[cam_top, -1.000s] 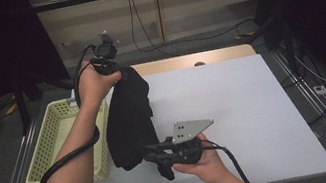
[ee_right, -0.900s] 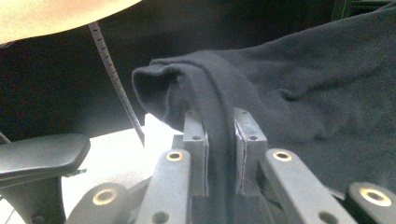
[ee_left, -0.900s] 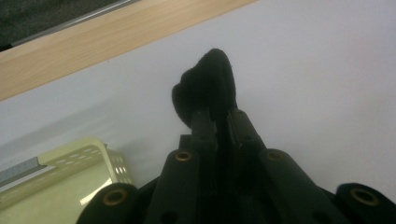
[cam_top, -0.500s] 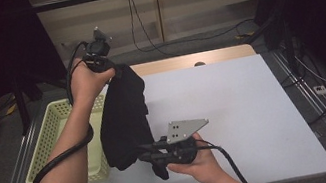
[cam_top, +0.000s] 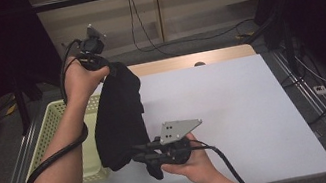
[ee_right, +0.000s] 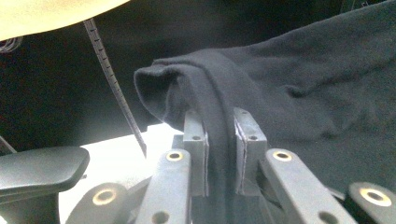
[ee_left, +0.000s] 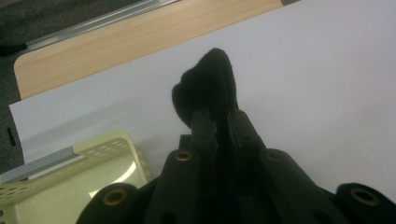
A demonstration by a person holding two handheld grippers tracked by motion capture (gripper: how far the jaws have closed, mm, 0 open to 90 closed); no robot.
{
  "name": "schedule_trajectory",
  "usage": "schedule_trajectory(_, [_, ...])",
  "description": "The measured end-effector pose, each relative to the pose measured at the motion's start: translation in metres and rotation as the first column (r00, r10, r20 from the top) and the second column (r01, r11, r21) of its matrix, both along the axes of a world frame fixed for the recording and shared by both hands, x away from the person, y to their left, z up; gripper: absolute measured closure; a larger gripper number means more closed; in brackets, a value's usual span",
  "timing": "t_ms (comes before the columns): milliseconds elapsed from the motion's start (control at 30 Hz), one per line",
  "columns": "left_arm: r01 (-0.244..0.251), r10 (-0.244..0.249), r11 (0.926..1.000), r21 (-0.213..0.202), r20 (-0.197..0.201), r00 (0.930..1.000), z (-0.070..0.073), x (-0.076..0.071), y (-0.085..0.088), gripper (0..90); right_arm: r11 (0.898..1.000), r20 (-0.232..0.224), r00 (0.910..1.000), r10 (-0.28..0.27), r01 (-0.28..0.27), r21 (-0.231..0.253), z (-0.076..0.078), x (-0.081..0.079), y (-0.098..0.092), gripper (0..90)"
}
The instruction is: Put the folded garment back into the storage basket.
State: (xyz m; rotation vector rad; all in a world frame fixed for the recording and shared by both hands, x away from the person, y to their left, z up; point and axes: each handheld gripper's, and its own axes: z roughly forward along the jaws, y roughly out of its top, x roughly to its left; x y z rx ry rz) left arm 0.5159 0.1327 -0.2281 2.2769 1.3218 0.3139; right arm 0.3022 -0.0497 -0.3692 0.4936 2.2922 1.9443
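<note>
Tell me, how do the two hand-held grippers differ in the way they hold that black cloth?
The left gripper is raised high and pinches the black cloth at its top end; the right gripper sits low near the table, pinching the bottom edge. The right gripper lies level and carries a grey plate; the left points across and downward. Both are shut on the cloth.

I can read no lettering, label, brand, number or sign anywhere in my views from here.

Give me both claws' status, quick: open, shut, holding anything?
Left claw: shut on the black cloth's upper end, held raised.
Right claw: shut on a fold of the same black cloth at its lower end.
</note>
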Motion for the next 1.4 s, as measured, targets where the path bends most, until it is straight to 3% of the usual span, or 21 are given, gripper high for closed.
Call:
schedule_trajectory(400, [-0.018, 0.018, 0.9998, 0.0, 0.0, 0.9998, 0.001, 0.001, 0.013, 83.0, 1.0, -0.011, 0.9999, 0.001, -0.001, 0.012, -0.002, 0.002, 0.012, 78.6])
schedule_trajectory(1400, [-0.043, 0.043, 0.9991, 0.007, -0.014, 0.999, 0.009, 0.005, 0.035, 83.1, 1.0, 0.019, 0.9997, 0.013, -0.014, 0.003, 0.009, 0.009, 0.038, 78.6])
